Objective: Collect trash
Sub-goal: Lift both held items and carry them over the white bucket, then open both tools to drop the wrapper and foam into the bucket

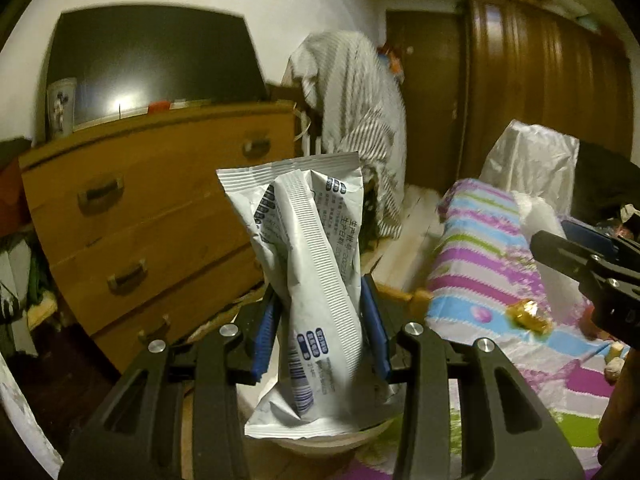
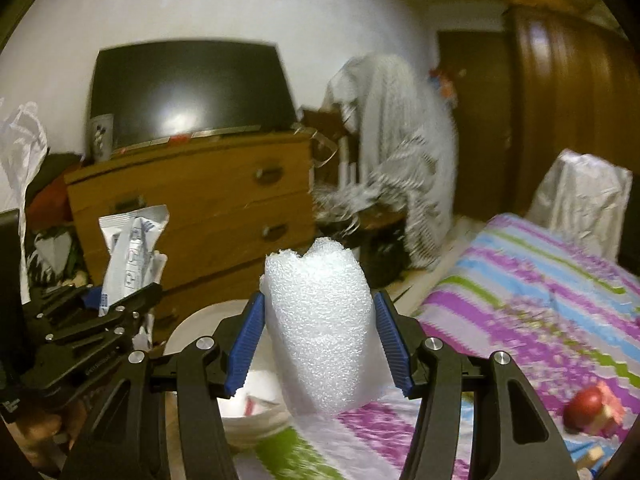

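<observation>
My left gripper (image 1: 320, 328) is shut on a crumpled white plastic wrapper (image 1: 316, 264) with blue print, which stands upright between its blue pads. The same wrapper (image 2: 130, 252) and left gripper (image 2: 120, 304) show at the left of the right wrist view. My right gripper (image 2: 320, 340) is shut on a rolled piece of white foam sheet (image 2: 320, 320); it also appears at the right edge of the left wrist view as the right gripper (image 1: 568, 252) with the foam (image 1: 548, 240). Below both grippers sits a white bin (image 2: 240, 416) holding some trash.
A wooden chest of drawers (image 1: 152, 216) with a dark TV (image 1: 152, 56) stands ahead. A bed with a striped cover (image 2: 520, 312) lies to the right, with a gold candy wrapper (image 1: 528, 316) and a red object (image 2: 588, 404) on it. A draped chair (image 1: 360, 120) and wardrobe (image 1: 540, 80) stand behind.
</observation>
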`<state>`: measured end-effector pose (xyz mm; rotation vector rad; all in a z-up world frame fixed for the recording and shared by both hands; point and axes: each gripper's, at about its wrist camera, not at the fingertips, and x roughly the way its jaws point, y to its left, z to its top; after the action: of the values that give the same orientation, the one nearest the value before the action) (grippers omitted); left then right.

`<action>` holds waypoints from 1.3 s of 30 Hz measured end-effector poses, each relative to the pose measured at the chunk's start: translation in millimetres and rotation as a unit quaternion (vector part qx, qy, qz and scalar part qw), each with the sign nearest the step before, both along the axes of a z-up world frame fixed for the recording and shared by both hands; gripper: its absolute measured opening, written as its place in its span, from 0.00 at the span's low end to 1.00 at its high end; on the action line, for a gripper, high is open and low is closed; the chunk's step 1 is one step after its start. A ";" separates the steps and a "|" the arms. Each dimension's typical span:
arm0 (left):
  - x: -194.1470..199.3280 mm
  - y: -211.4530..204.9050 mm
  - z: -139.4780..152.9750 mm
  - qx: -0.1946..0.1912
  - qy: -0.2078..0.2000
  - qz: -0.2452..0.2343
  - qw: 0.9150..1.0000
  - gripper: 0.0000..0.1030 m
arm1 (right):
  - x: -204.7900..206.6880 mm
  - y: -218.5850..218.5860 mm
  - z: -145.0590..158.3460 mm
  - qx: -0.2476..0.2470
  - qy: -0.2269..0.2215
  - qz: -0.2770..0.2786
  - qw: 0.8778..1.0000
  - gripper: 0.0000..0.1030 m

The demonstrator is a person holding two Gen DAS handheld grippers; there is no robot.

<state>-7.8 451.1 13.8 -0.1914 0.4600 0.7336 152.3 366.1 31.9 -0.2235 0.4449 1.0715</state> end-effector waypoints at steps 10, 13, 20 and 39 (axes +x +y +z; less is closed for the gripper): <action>14.6 58.6 -35.7 -0.059 0.045 0.012 0.997 0.38 | 21.6 116.9 -57.7 -0.097 0.089 0.050 0.990 0.55; 19.2 66.8 -45.8 -0.069 0.058 0.009 0.996 0.38 | 29.8 128.6 -72.9 -0.118 0.105 0.058 0.986 0.55; 26.4 86.4 -68.9 -0.097 0.078 0.005 0.992 0.38 | 38.5 144.0 -97.2 -0.141 0.119 0.060 0.981 0.55; 28.8 100.7 -81.4 -0.110 0.083 0.009 0.990 0.38 | 46.9 135.5 -108.1 -0.146 0.126 0.059 0.980 0.56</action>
<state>21.0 551.8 -67.6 -0.3426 0.6983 0.7188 199.2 501.6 -76.2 -0.3789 0.8266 1.1533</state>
